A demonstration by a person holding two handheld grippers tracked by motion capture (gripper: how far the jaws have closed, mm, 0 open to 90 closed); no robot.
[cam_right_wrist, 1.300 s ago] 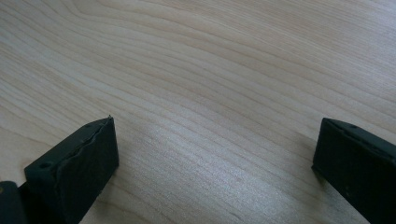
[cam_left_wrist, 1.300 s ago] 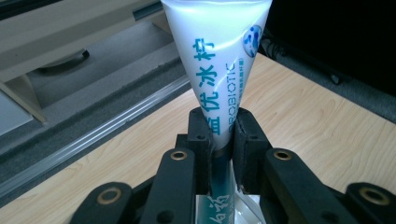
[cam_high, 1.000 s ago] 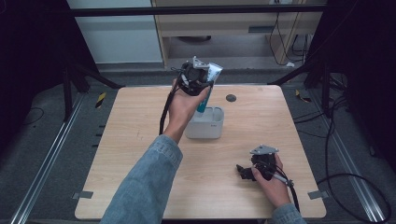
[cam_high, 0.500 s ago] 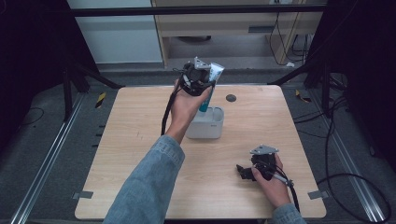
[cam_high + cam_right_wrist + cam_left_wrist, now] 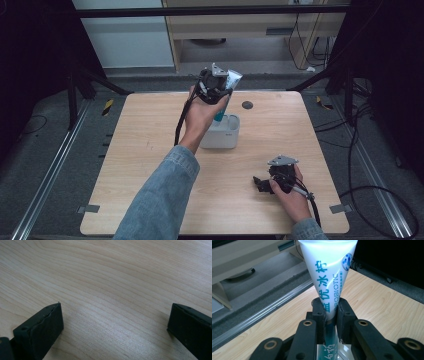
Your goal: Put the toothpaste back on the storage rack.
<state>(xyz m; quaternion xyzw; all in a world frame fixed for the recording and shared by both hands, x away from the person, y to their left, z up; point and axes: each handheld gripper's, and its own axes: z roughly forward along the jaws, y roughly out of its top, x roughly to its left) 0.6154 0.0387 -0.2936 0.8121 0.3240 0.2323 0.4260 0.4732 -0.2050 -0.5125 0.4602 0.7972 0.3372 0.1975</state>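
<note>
- The left gripper is raised over the far middle of the wooden table, its jaws clamped on a white and teal tube.
- In the left gripper view the tube stands upright between the two black pads, which press on its narrower part; the wide flat crimped end is at the top and carries blue printed lettering.
- The lower end of the tube points down into a white box-shaped holder, which stands on the table just below the gripper. Whether the tube touches the holder's bottom cannot be told, as the hand and gripper cover that part.
- A black cable hangs from the left gripper along the wrist, beside the denim sleeve.
- A small dark round disc lies on the table just beyond and to the right of the holder, apart from it.
- The right gripper rests low at the near right part of the table, well apart from the holder and tube, held in the right hand.
- In the right gripper view its two fingers stand wide apart with bare wood grain between them; nothing is held.
- Beyond the table's far edge are a grey floor, a pale cabinet and dark frame bars.
</note>
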